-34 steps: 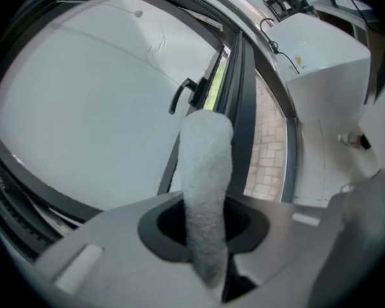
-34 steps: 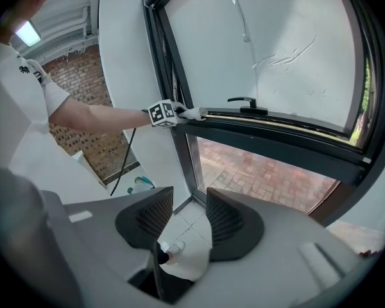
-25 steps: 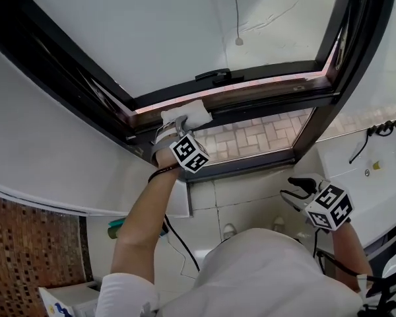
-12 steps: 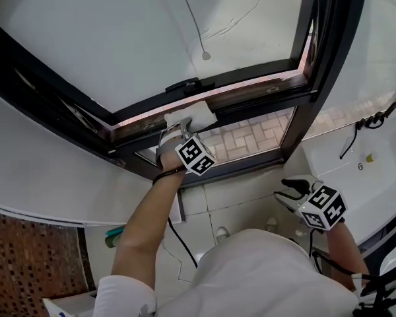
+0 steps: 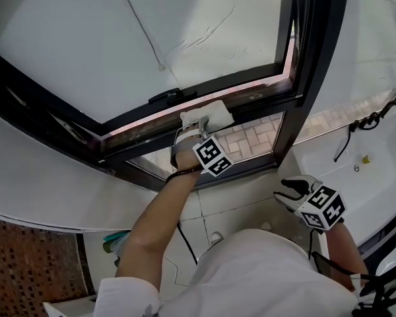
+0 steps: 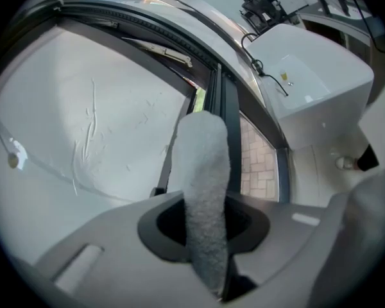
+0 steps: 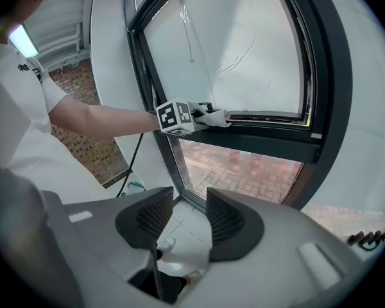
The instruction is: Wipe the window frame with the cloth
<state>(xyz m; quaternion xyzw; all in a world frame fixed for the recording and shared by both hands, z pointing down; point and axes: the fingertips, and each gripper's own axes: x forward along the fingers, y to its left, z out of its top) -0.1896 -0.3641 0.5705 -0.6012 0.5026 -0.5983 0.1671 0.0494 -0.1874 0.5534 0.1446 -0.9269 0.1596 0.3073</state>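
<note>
My left gripper is shut on a white cloth and presses it against the lower rail of the dark window frame. In the left gripper view the cloth stands up between the jaws, with the frame running away behind it. My right gripper hangs low at the right, open and empty, away from the frame. The right gripper view shows its jaws apart and, further off, the left gripper with the cloth on the frame.
White frosted glass fills the sash, with a thin pull cord hanging across it. A lower pane shows brick paving outside. A white basin with black hose sits at right. Tiled wall lies below the window.
My left gripper has slid the cloth to the right along the lower rail. The right gripper has stayed low at the right, open.
</note>
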